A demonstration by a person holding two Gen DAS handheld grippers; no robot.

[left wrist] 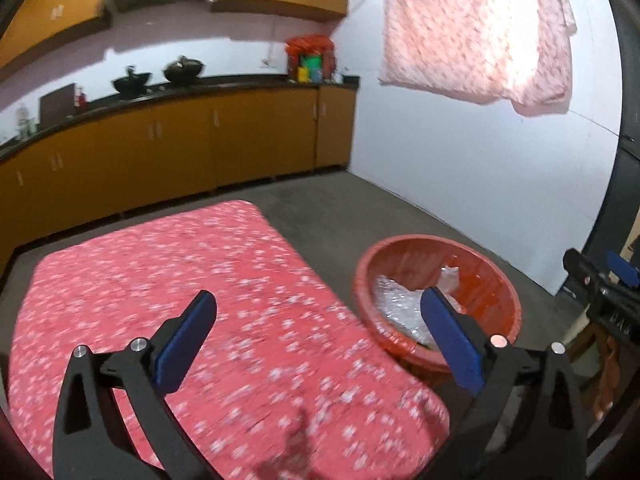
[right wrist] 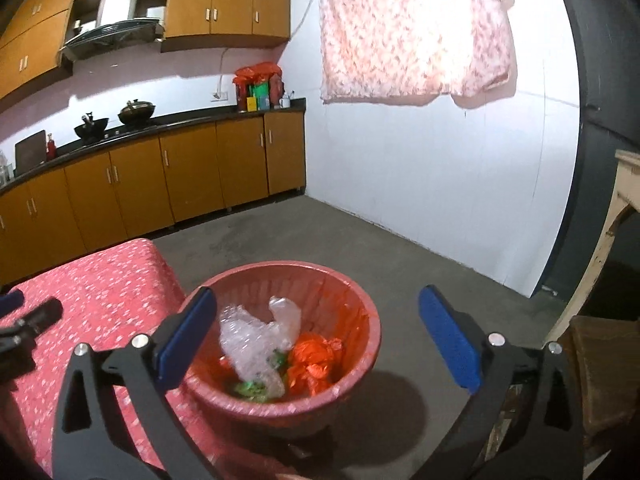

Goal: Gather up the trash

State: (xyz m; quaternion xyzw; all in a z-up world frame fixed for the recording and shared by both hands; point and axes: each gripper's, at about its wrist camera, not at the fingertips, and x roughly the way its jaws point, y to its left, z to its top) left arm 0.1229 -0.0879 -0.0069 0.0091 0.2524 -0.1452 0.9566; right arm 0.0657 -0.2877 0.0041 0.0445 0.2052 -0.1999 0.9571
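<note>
A red plastic basket (right wrist: pixel 360 312) stands on the floor beside a table covered in a red flowered cloth (left wrist: pixel 200 280). Inside lie clear crumpled plastic (right wrist: pixel 252 344), an orange bag (right wrist: pixel 316 360) and a green scrap (right wrist: pixel 250 388). My right gripper (right wrist: pixel 318 332) hangs above the basket, jaws wide open with nothing between them. My left gripper (left wrist: pixel 318 334) is open too, over the table's right edge, with the basket (left wrist: pixel 492 276) and the clear plastic (left wrist: pixel 396 304) just beyond its right finger. The right gripper's body (left wrist: pixel 600 284) shows at the far right of the left wrist view.
Orange kitchen cabinets (right wrist: pixel 160 176) with a dark counter run along the back wall. A pink cloth (right wrist: pixel 412 32) hangs on the white wall. Bare concrete floor (right wrist: pixel 320 232) lies behind the basket. A pale wooden frame (right wrist: pixel 616 220) stands at the right.
</note>
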